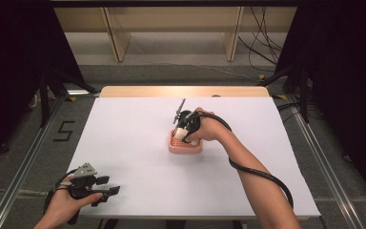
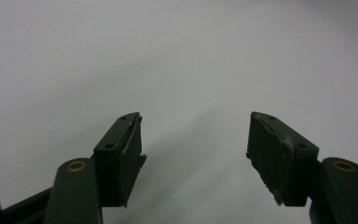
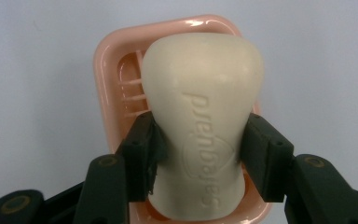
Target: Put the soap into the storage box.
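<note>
Jaws of the right gripper (image 3: pixel 198 149) clamped on the narrow waist of a cream bar of soap (image 3: pixel 200 121), one black pad pressed against each side; jaws of the left gripper (image 2: pixel 196 149) standing wide apart with nothing between them. The right gripper view gives the lettering moulded into the face of the soap, "Safeguard", running lengthwise along the bar over an embossed emblem whose shape is too faint to read. In that view the soap is held directly above a pink soap dish (image 3: pixel 107 70), whose slotted floor shows beside the bar; whether the soap touches the dish cannot be told. The high view places the dish (image 1: pixel 187 147) near the middle of the white table (image 1: pixel 138 124), with the right gripper (image 1: pixel 185 130) over it, the lettering too small to read there. The left gripper (image 1: pixel 106 190) lies near the table's front left corner, well apart from the dish.
</note>
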Available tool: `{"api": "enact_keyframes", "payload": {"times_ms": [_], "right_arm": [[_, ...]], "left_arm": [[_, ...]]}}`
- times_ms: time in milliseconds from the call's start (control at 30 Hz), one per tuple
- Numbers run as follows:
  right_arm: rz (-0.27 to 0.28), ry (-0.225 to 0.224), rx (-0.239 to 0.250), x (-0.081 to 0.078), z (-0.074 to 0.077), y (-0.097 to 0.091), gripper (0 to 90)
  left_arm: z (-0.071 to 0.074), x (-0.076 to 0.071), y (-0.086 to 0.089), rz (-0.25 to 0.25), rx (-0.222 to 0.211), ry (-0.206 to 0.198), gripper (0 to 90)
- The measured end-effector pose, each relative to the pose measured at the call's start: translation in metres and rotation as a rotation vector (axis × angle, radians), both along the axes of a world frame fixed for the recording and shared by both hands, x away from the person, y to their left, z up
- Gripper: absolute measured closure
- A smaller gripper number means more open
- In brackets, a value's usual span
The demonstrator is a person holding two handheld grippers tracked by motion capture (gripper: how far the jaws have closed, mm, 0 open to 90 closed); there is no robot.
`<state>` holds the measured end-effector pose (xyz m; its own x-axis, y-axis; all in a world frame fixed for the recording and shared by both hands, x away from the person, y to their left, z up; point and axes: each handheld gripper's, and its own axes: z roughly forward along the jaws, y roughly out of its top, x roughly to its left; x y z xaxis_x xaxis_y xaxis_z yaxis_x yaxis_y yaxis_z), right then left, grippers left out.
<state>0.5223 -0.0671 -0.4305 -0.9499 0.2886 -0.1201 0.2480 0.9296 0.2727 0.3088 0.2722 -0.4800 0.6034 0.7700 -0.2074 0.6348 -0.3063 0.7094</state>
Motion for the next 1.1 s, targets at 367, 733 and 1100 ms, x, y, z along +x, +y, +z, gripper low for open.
{"api": "enact_keyframes", "payload": {"times_ms": [367, 733, 1100], "right_arm": [[-0.017, 0.011, 0.107, -0.002, 0.004, -0.007, 35.8], [-0.034, -0.026, 0.168, -0.033, 0.017, -0.041, 32.2], [-0.202, -0.154, 0.330, -0.110, 0.004, -0.092, 33.5]], "left_arm": [[0.000, 0.001, 0.001, -0.010, 0.018, 0.003, 34.9], [-0.002, 0.001, 0.000, -0.019, 0.028, 0.010, 34.9], [-0.003, 0.001, -0.002, -0.010, 0.037, 0.012, 34.7]]}}
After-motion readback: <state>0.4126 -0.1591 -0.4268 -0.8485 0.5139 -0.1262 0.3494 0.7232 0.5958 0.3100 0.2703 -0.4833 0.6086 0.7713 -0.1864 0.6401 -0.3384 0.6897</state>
